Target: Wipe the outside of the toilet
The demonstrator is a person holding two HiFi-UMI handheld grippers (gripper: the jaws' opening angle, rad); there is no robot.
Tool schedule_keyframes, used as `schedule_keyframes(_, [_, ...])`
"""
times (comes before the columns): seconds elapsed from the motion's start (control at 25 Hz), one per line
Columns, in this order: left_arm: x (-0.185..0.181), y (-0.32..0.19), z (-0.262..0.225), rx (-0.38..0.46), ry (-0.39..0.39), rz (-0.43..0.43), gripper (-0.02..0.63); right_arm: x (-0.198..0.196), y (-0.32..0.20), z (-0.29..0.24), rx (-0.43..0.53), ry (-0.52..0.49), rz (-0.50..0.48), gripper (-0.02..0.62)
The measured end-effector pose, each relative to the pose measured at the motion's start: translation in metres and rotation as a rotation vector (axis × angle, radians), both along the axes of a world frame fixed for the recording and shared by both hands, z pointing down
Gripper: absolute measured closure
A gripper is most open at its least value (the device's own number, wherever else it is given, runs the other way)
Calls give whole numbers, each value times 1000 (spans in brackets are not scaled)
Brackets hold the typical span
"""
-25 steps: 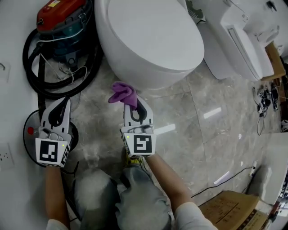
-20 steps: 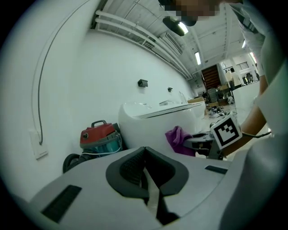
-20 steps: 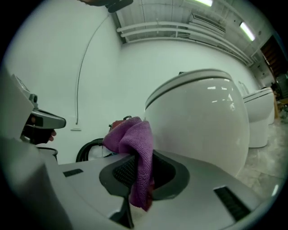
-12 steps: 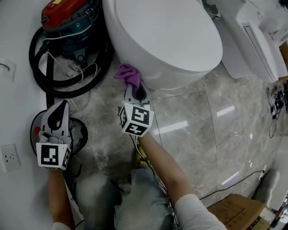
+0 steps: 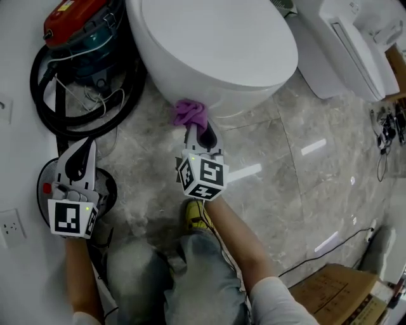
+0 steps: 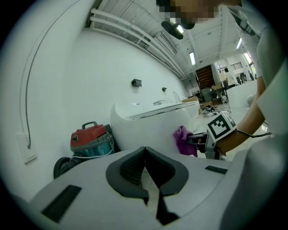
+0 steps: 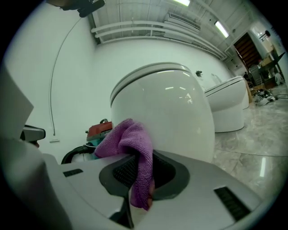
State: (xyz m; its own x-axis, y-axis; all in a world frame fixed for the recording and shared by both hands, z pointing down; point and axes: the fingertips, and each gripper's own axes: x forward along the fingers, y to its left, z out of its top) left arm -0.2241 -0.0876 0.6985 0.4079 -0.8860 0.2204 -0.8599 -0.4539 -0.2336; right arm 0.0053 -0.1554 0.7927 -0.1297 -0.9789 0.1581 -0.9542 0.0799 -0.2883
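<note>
The white toilet (image 5: 216,44) fills the top of the head view, lid down; its bowl also shows in the right gripper view (image 7: 166,108) and left gripper view (image 6: 139,128). My right gripper (image 5: 196,130) is shut on a purple cloth (image 5: 189,113), which presses against the front lower wall of the bowl. In the right gripper view the purple cloth (image 7: 132,148) hangs folded between the jaws. My left gripper (image 5: 79,159) hangs at the left, away from the toilet, shut with nothing in it. In the left gripper view the cloth (image 6: 183,140) shows beside the bowl.
A red vacuum cleaner (image 5: 82,19) with a coiled black hose (image 5: 57,114) stands left of the toilet. A round black object (image 5: 104,190) lies under my left gripper. A second white fixture (image 5: 346,44) sits at the top right. Cables (image 5: 384,127) and a cardboard box (image 5: 342,295) lie at the right.
My right gripper has carried the purple cloth forward to the toilet bowl, then slid it a little to the right along the bowl's front. The left gripper has barely moved.
</note>
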Motion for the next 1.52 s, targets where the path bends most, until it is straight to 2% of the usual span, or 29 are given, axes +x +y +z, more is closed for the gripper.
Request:
schedule_keyframes(0.28, [45,1,-1,-2,13,98,589,63,15,0,-9,5,111,525])
schedule_keyframes(0.52, [64,0,8,-20,27,137,589,169,8,8,-76,-4,397,528])
schedule_keyframes(0.56, [66,-1,9,-22,28,139,589,181,6,5,-76,2,413,528])
schedule_keyframes(0.64, [67,-1,11,-27,35,139,589,186,8,-2,-53,62,375,528])
schedule_keyframes(0.76, [70,0,12,-29,52,140,589,162,28,-3,-29,160,251,528])
schedule_keyframes(0.84, [70,-2,13,-33,68,135,589,135,43,2,-23,163,178,528])
schedule_keyframes(1.08, [58,-3,11,-42,101,99,589,5,59,17,-16,175,-156,528])
schedule_keyframes(1.16, [53,-1,10,-44,93,94,589,-31,57,20,-20,171,-229,528])
schedule_keyframes(1.28, [50,1,6,-24,66,113,589,-66,44,27,-36,158,-269,528])
schedule_keyframes(1.4, [50,-2,-1,11,65,131,589,-80,19,45,-90,148,-238,528])
schedule_keyframes(1.52, [44,-7,3,1,55,126,589,-86,-8,62,-133,132,-199,528])
